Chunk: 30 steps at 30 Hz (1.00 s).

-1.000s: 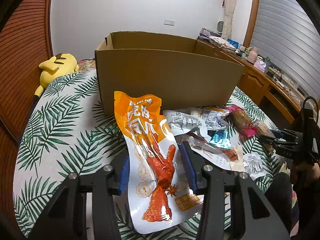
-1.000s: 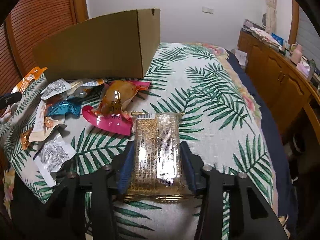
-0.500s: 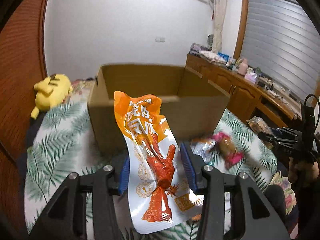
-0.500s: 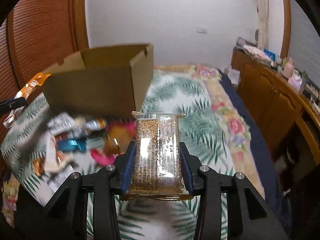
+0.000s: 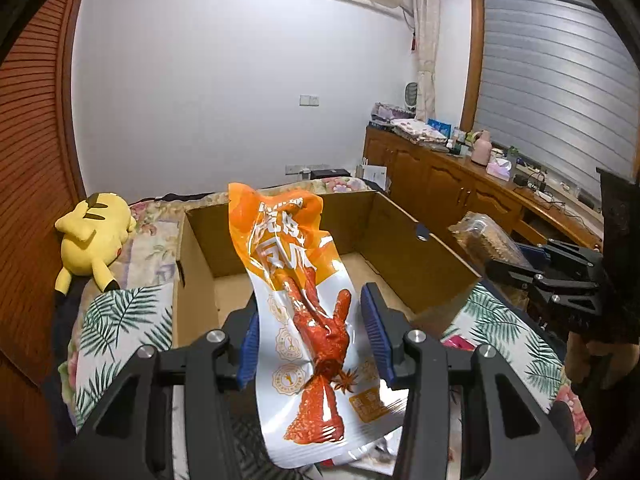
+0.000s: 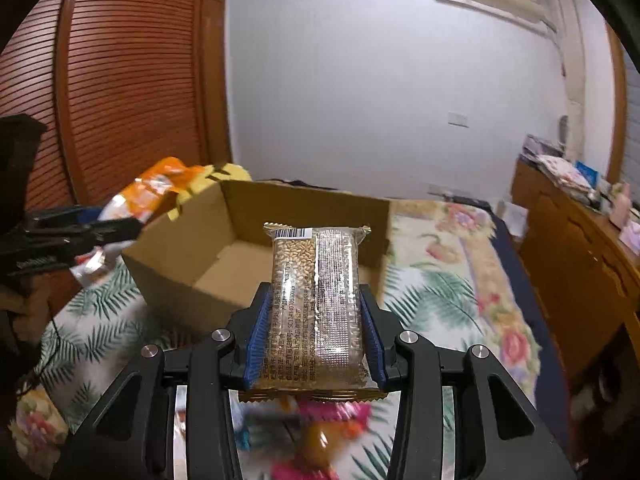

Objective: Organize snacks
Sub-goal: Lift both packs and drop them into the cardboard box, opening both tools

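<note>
My left gripper (image 5: 314, 332) is shut on an orange chicken-foot snack pack (image 5: 304, 304) and holds it raised in front of the open cardboard box (image 5: 404, 252). My right gripper (image 6: 316, 332) is shut on a clear pack of grain bars (image 6: 316, 304), held above the near side of the same box (image 6: 188, 240), whose inside looks empty. The left gripper with the orange pack (image 6: 148, 196) shows at the left of the right wrist view. The right gripper with its pack (image 5: 488, 240) shows at the right of the left wrist view.
The box stands on a bed with a palm-leaf cover (image 5: 124, 320). Several loose snack packs (image 6: 320, 432) lie blurred below the right gripper. A yellow plush toy (image 5: 94, 232) lies left of the box. A wooden cabinet (image 5: 460, 184) runs along the right wall.
Both grippers have risen with their packs and moved toward the box. Its open top and inside now show, and the loose snacks have dropped low in view.
</note>
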{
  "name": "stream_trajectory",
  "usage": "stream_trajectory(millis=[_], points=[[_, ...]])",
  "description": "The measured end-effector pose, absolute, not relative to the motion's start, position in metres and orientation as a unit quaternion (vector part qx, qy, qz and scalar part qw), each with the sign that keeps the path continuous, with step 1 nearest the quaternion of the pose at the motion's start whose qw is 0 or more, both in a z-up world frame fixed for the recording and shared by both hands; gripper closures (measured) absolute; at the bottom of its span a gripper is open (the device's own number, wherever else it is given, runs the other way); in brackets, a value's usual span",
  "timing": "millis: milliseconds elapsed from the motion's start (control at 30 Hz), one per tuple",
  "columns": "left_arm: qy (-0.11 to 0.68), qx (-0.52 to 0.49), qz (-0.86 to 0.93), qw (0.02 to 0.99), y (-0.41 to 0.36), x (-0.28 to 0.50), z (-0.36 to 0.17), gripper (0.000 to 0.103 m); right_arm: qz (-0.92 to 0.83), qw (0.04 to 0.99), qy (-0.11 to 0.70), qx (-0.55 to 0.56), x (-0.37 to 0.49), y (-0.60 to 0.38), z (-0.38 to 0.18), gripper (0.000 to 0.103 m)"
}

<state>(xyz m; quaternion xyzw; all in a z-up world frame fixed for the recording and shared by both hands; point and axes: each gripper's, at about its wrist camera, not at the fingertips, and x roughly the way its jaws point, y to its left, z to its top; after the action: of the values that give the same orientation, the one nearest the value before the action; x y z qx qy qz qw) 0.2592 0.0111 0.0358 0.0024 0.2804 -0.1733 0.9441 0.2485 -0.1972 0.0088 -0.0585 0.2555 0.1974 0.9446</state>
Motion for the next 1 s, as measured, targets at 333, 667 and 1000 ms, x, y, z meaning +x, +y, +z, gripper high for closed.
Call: stream_trajectory(millis=[333,667,1000], points=[[0.308,0.009,-0.169,0.936,0.003,0.313,0.021,0.058,0.224,0.931,0.280,-0.068,0.310,-0.152,-0.004,0.062],[0.343,0.016,-0.162,0.925,-0.008,0.334,0.000,0.056,0.228,0.919,0.313,-0.079,0.334,-0.137,-0.027,0.062],[0.340,0.019,-0.143,0.929,-0.004,0.331,-0.001,0.045,0.234,0.910,0.332,-0.079,0.337,-0.127,-0.038,0.058]])
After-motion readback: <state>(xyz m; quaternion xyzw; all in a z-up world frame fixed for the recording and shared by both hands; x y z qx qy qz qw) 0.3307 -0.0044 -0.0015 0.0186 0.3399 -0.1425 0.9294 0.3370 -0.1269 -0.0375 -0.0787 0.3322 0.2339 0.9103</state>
